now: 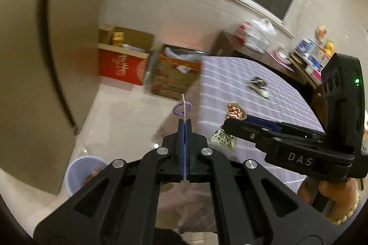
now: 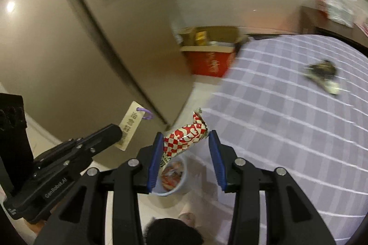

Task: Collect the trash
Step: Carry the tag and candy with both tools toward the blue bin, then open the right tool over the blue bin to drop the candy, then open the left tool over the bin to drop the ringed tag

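I see the bin [image 2: 171, 176] on the floor [image 1: 128, 116] left of the bench [image 2: 287, 130]. A wrapper [image 2: 323, 79] lies on the bench; boxes [image 1: 174, 77] stand behind.

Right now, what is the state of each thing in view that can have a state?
Left claw: shut on a paper tag, held edge-on, purple loop free.
Right claw: shut on a red-checked wrapper, crumpled.
Bin: on the floor, open, some trash inside.
Dark wrapper: lying on the checked cloth, not picked up.
Cardboard box: on the floor, open.
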Available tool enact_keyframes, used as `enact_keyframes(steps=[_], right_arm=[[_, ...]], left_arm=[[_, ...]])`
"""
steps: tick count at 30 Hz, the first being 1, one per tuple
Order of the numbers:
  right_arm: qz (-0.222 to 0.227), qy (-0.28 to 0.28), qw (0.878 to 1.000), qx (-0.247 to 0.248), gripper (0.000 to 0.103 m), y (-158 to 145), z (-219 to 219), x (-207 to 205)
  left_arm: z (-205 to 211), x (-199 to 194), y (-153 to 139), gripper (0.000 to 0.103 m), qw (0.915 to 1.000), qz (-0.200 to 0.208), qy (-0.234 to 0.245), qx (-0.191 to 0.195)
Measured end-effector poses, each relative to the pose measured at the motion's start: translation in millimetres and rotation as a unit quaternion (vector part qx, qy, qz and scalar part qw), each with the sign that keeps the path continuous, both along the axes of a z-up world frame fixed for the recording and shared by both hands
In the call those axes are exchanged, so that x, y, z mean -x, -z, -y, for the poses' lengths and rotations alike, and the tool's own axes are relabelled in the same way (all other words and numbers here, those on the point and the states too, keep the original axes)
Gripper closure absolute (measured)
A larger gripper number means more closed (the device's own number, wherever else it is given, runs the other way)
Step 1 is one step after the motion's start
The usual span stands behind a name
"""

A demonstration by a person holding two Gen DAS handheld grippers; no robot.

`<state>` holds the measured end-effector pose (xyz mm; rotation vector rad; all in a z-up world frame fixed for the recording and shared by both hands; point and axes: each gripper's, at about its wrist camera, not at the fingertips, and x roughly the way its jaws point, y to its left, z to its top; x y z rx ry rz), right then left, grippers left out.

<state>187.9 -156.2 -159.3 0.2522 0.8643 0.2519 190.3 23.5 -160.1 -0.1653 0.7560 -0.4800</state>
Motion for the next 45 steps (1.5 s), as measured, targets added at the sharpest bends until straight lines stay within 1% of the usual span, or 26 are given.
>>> enact_keyframes(steps=[5, 10, 12, 13, 14, 17, 22, 27, 35, 41, 42, 43, 45], right_arm=[[-0.014, -0.054, 0.998, -0.004, 0.063, 15, -67, -19], [-0.03, -0.103, 0.994, -0.008, 0.062, 40, -134, -41], [-0.032, -0.116, 0.993, -0.011, 0.057, 49, -153, -49], [-0.036, -0.121, 0.992, -0.012, 0.046, 56, -164, -55], [-0.037, -0.119, 0.992, -0.01, 0.042, 60, -170, -58], [-0.042, -0.126, 0.991, -0.005, 0.041, 73, -184, -64], [-0.051, -0.129, 0.99, 0.008, 0.039, 87, -186, -54], [-0.048, -0.113, 0.992, 0.019, 0.035, 90, -183, -52], [-0.05, -0.095, 0.994, 0.01, 0.033, 95, -169, -54], [-0.044, -0.089, 0.995, 0.005, 0.032, 93, -170, -55], [-0.042, -0.088, 0.995, 0.004, 0.032, 93, -169, -55], [-0.041, -0.087, 0.995, 0.003, 0.032, 93, -168, -55], [-0.042, -0.087, 0.995, 0.003, 0.032, 93, -168, -55]], left_arm=[[-66, -2, 15, 0.103, 0.9979, -0.014, -0.062, -0.012], [-126, -9, 36, 0.103, 0.991, -0.038, -0.126, -0.025], [-144, -12, 44, 0.103, 0.9879, -0.047, -0.145, -0.03], [-153, -14, 49, 0.103, 0.9857, -0.054, -0.156, -0.032], [-160, -16, 53, 0.103, 0.9843, -0.06, -0.163, -0.034], [-170, -19, 63, 0.103, 0.9819, -0.071, -0.171, -0.04], [-173, -26, 81, 0.103, 0.98, -0.09, -0.171, -0.049], [-170, -32, 93, 0.103, 0.9798, -0.103, -0.164, -0.05], [-168, -39, 100, 0.103, 0.9786, -0.114, -0.162, -0.056], [-166, -46, 101, 0.102, 0.9777, -0.118, -0.164, -0.058], [-166, -47, 102, 0.102, 0.9771, -0.12, -0.166, -0.059], [-165, -48, 104, 0.101, 0.9744, -0.127, -0.173, -0.068], [-167, -52, 108, 0.101, 0.9695, -0.145, -0.182, -0.078]])
